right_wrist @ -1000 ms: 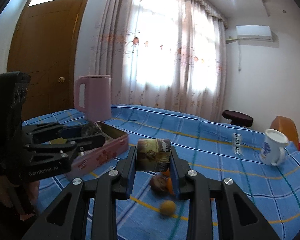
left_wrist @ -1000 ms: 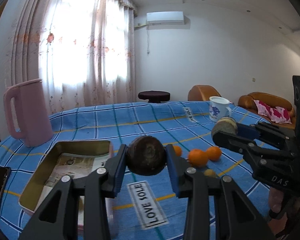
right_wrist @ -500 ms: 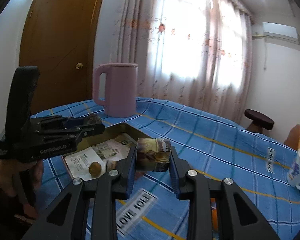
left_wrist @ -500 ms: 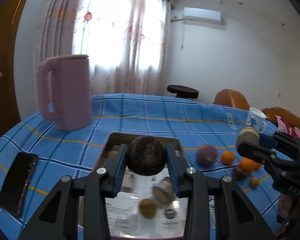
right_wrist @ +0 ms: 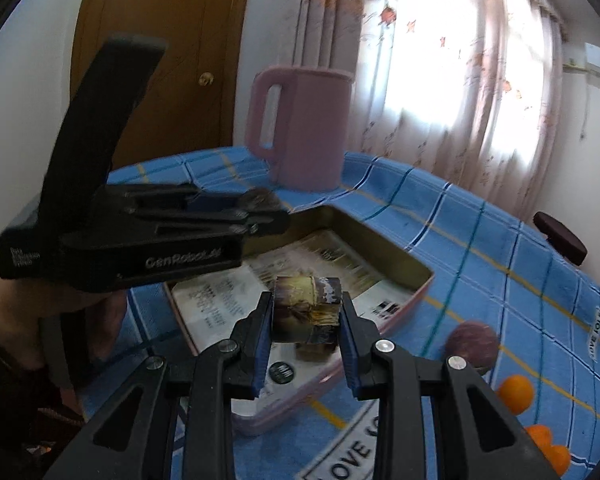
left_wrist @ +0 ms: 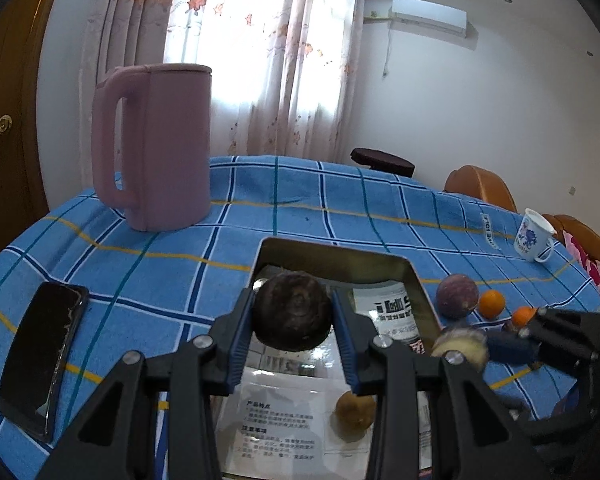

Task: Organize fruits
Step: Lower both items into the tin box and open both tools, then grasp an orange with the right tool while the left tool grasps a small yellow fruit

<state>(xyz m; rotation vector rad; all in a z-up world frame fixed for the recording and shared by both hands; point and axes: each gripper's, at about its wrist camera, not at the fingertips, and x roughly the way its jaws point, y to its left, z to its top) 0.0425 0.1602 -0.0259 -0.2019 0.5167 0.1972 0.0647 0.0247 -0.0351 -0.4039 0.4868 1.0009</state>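
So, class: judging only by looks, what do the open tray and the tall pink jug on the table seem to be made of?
Tray: probably thin metal tin, with a dull gold, slightly shiny inner wall, crisp folded corners and a pink outside.
Pink jug: likely plastic, perhaps a matte-coated kettle; its even, unglossy colour and moulded handle suggest this. Its core material cannot be told.

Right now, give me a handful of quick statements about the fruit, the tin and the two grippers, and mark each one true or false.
1. The left gripper holds a dark round fruit. True.
2. The right gripper is empty. False: its jaws are shut on a short cut chunk.
3. The tin has paper lining its bottom. True.
4. The oranges are inside the tin. False: they lie on the blue cloth beside it.
5. The pink jug lies on its side. False: it stands upright.
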